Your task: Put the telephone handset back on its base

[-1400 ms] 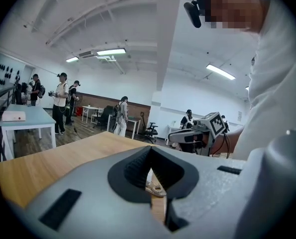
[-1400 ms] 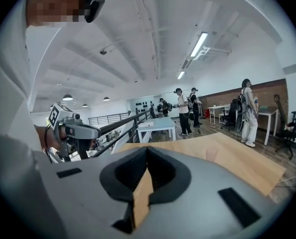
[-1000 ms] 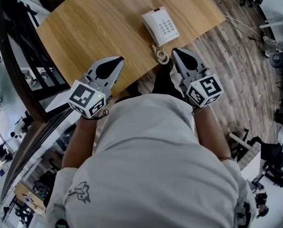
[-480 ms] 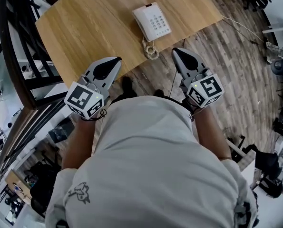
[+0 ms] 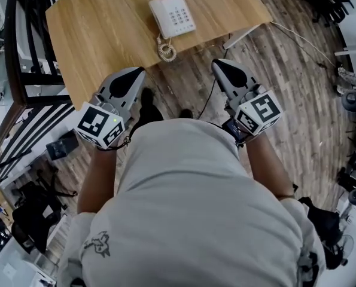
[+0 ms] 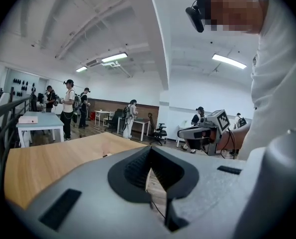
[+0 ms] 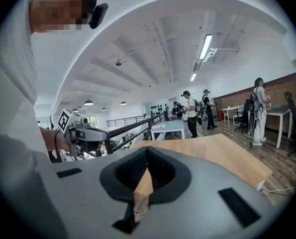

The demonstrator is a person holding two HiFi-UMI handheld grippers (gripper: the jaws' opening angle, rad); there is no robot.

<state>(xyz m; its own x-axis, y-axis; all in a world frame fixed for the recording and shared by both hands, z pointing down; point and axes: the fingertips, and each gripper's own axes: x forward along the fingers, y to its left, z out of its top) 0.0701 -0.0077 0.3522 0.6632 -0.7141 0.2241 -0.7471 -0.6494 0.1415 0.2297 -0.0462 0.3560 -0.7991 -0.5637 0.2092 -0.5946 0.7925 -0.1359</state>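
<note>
The telephone (image 5: 172, 15) sits on the wooden counter (image 5: 100, 34) close to its near edge. Its coiled cord (image 5: 166, 49) hangs in a bunch over that edge. From the head view it reads as one small white block with a keypad, and the handset cannot be told apart from the base, so I cannot say whether it lies seated or askew.

The step in hand looks like the approach, since neither tool is at the telephone. To do it well:

- Bring one tool over the counter and open its jaws before it reaches the handset.
- Take the handset across its narrow middle rather than at an end.
- Keep the cord slack and clear of the jaws, because a snag there could drag the light base towards the edge.
- Press the other tool, closed, on the base to steady it while the handset is laid flat into its cradle.

The telephone lies well apart from both tools, ahead of them and roughly midway between the lines they point along. A strip of wooden floor (image 5: 273, 70) lies between the right tool and the counter. The left tool (image 5: 139, 71) has its jaws together on nothing, its tip just over the counter's near edge. The right tool (image 5: 216, 63) is likewise fully closed and empty, held over the floor.
</note>
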